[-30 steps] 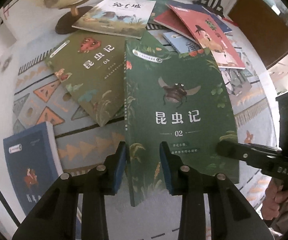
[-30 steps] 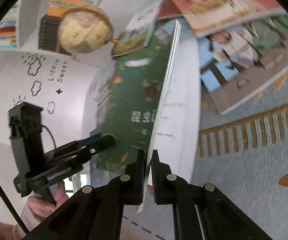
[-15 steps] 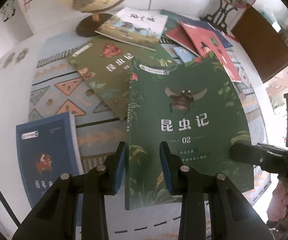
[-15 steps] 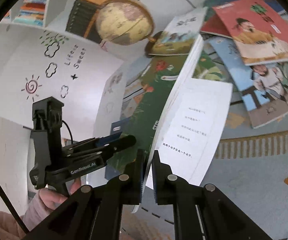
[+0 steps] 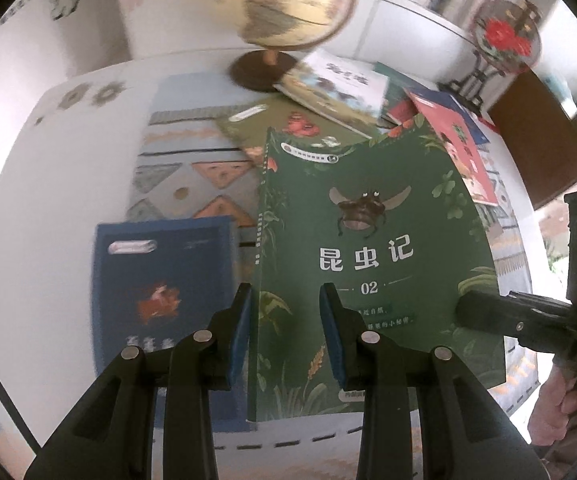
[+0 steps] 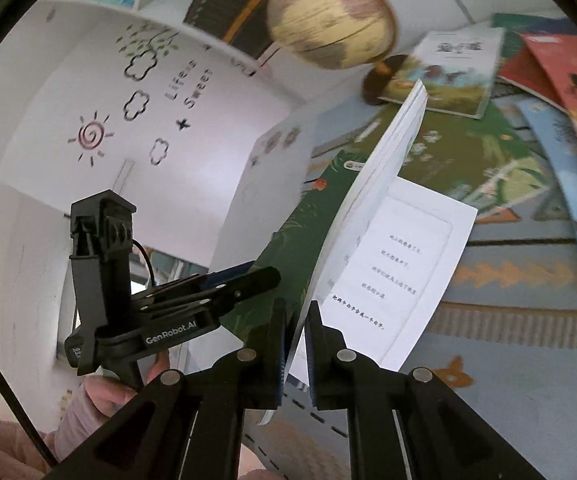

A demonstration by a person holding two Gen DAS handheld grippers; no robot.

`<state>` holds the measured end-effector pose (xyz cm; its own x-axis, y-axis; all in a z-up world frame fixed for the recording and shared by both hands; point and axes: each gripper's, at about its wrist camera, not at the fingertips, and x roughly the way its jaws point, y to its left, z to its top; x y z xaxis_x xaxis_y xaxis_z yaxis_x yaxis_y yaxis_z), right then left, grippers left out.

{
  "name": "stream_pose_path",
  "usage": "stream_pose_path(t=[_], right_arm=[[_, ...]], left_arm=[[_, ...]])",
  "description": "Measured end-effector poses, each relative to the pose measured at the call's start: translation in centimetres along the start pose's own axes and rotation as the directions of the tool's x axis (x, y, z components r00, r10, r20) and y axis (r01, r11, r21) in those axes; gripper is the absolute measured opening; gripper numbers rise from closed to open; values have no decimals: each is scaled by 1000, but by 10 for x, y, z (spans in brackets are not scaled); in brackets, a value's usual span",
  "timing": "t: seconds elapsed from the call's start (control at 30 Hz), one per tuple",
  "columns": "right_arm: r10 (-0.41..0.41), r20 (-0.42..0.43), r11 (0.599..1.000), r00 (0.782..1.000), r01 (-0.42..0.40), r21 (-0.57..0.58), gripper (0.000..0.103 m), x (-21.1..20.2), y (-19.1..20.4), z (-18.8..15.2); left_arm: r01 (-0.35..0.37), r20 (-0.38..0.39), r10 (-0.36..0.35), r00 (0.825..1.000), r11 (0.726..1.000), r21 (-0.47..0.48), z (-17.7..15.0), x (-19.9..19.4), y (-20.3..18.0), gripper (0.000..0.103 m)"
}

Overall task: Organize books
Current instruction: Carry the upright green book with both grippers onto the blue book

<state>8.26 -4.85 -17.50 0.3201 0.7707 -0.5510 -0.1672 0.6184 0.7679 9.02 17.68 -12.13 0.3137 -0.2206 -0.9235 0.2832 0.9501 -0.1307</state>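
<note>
The green insect book [image 5: 372, 264] is held off the patterned rug [image 5: 176, 168], in front of the globe [image 5: 288, 4] and above the other books scattered beside the globe's base; it looks a light, thin paperback whose soft cover bows and whose last leaf hangs loose from the block. The right gripper [image 6: 296, 344] is clamped on the book's page edge, while the left gripper [image 5: 286, 336] has its jaws narrowly apart astride the spine corner, though whether the pads press there I cannot tell. I judge the stiff spine the surest place to hold, since the glossy cover may slip and a loose page could tear.
</note>
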Motion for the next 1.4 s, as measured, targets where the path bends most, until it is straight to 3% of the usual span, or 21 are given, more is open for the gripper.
stream_pose_path(t=[0.37,0.67,1.4], right_arm=[[43,-98,995,994,-52,-85,8,69,48,6],[42,-155,993,987,-58,-103,9,112,69,1],[-30,-239,999,971,37,29,9,159,47,-22]], left_arm=[[-31,36,36,999,992,-119,-20,-28,80,30],[-40,36,47,998,985,-169,-33,-35,123,30],[-41,-70,27,997,976,-213,-62,14,163,31]])
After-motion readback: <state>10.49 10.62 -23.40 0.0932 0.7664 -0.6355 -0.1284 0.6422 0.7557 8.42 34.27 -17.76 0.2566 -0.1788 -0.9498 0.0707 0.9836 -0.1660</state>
